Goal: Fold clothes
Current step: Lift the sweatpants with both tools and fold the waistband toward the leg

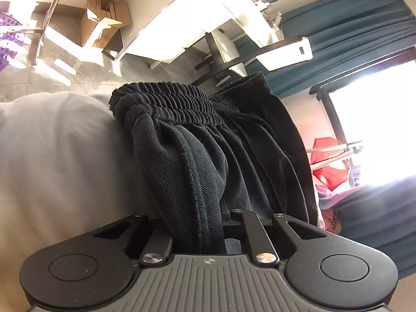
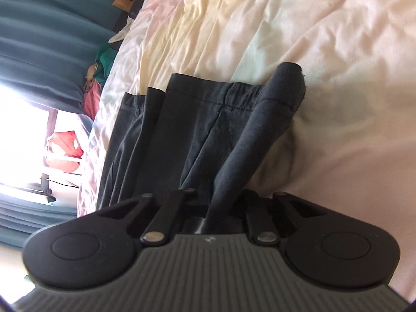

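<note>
Left gripper (image 1: pixel 208 234) and right gripper (image 2: pixel 210 215), jaws closed tight on dark cloth.

The black shorts (image 1: pixel 208 143) are matt, coarse ribbed-knit cloth with a gathered elastic waistband (image 1: pixel 169 104). The left gripper (image 1: pixel 208 234) and right gripper (image 2: pixel 208 215) are matt black plastic with shiny metal pins. The bed sheet (image 2: pixel 325 39) is soft, creased pale cloth.

Waistband end: black ribbed-cotton sweatpants (image 1: pixel 208 140) bunched in left gripper (image 1: pixel 208 236), running toward 12 o'clock.
Hem end: in right gripper (image 2: pixel 208 208), pale crumpled bedsheet (image 2: pixel 299 26) behind, 12 to 3 o'clock.
</note>
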Available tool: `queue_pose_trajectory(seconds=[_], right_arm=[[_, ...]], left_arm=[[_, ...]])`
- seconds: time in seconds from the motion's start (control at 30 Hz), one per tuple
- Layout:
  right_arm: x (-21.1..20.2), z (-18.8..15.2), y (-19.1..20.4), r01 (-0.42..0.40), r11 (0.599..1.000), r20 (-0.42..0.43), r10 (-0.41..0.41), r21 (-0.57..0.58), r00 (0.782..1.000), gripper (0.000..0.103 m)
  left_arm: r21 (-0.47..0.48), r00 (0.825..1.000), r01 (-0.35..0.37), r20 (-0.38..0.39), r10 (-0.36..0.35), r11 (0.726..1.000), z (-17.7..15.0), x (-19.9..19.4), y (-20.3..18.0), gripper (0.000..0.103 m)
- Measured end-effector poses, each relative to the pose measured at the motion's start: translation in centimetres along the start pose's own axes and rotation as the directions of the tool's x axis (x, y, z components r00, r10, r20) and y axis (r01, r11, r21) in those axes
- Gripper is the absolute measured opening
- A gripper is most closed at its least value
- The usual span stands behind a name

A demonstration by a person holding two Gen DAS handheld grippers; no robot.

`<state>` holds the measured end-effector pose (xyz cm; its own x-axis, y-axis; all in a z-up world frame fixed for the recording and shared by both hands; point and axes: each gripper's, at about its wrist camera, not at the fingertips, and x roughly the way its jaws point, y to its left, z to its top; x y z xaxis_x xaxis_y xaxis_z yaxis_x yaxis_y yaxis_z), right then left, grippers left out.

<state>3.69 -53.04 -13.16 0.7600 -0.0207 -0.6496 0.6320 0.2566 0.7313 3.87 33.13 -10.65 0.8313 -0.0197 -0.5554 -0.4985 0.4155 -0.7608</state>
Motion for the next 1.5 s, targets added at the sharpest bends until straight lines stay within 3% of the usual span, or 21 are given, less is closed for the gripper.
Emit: queue_pose_trajectory(seconds=[0.17, 0.33, 0.5, 0.57, 0.63, 0.73, 0.87, 1.03, 1.2, 1.33, 1.4, 1.47, 1.5], right_arm=[[-1.6, -0.2, 1.7, -0.017, 0.993, 0.061, 0.024, -0.114, 0.998, 0.007], [-4.4, -0.5, 2.4, -0.080, 0.987, 0.102, 0.095, -0.138, 0.990, 0.007], [-5.4, 0.1, 6.4, -0.101, 0.970, 0.139, 0.134, -0.221, 0.981, 0.007], [-4.7, 0.9, 9.0, -0.108, 0.960, 0.144, 0.149, -0.260, 0.978, 0.007], [-3.0, 2.1, 12.0, -0.107, 0.952, 0.145, 0.153, -0.286, 0.977, 0.007], [1.7, 4.3, 17.0, -0.096, 0.947, 0.139, 0.144, -0.307, 0.980, 0.007], [10.8, 6.1, 22.2, -0.006, 0.935, 0.151, 0.064, -0.353, 0.986, 0.007], [20.7, 6.9, 23.6, 0.096, 0.909, 0.149, -0.038, -0.405, 0.988, 0.007], [25.4, 6.9, 22.4, 0.047, 0.878, 0.118, 0.011, -0.477, 0.993, 0.009], [24.8, 7.2, 21.1, -0.058, 0.879, 0.088, 0.113, -0.473, 0.990, 0.019], [23.6, 7.1, 20.4, -0.103, 0.883, 0.083, 0.158, -0.458, 0.984, 0.033], [22.0, 6.9, 19.5, -0.146, 0.886, 0.095, 0.208, -0.440, 0.973, 0.062], [20.9, 6.7, 18.8, -0.167, 0.888, 0.111, 0.235, -0.429, 0.966, 0.069]], left_arm=[[-0.009, 0.996, 0.026, 0.083, -0.026, 1.000, 0.1, -1.5, -0.6, 0.009], [-0.001, 0.985, 0.082, 0.154, -0.081, 0.997, 0.4, -3.7, -2.0, 0.009], [-0.005, 0.973, 0.169, 0.163, -0.166, 0.986, 2.4, -3.5, -5.9, 0.008], [0.009, 0.973, 0.168, 0.156, -0.168, 0.986, 3.7, -2.2, -8.7, 0.008], [0.051, 0.976, 0.167, 0.133, -0.172, 0.985, 5.5, 0.2, -12.5, 0.009], [0.218, 0.972, 0.139, 0.158, -0.175, 0.966, 6.3, 4.7, -18.7, 0.009], [0.316, 0.979, 0.047, 0.173, -0.106, 0.947, 6.7, 13.6, -25.2, 0.010], [0.445, 0.982, -0.074, 0.190, -0.014, 0.892, 5.5, 25.6, -29.4, 0.012], [0.537, 0.980, -0.179, 0.172, 0.101, 0.825, 4.2, 33.9, -29.7, 0.017], [0.545, 0.989, -0.140, 0.123, 0.086, 0.826, 4.0, 35.1, -28.5, 0.031], [0.550, 0.992, -0.112, 0.116, 0.057, 0.828, 4.0, 33.7, -27.7, 0.042], [0.557, 0.993, -0.090, 0.109, 0.035, 0.826, 4.1, 31.9, -27.0, 0.051], [0.561, 0.994, -0.082, 0.105, 0.028, 0.824, 4.2, 30.8, -26.6, 0.054]])
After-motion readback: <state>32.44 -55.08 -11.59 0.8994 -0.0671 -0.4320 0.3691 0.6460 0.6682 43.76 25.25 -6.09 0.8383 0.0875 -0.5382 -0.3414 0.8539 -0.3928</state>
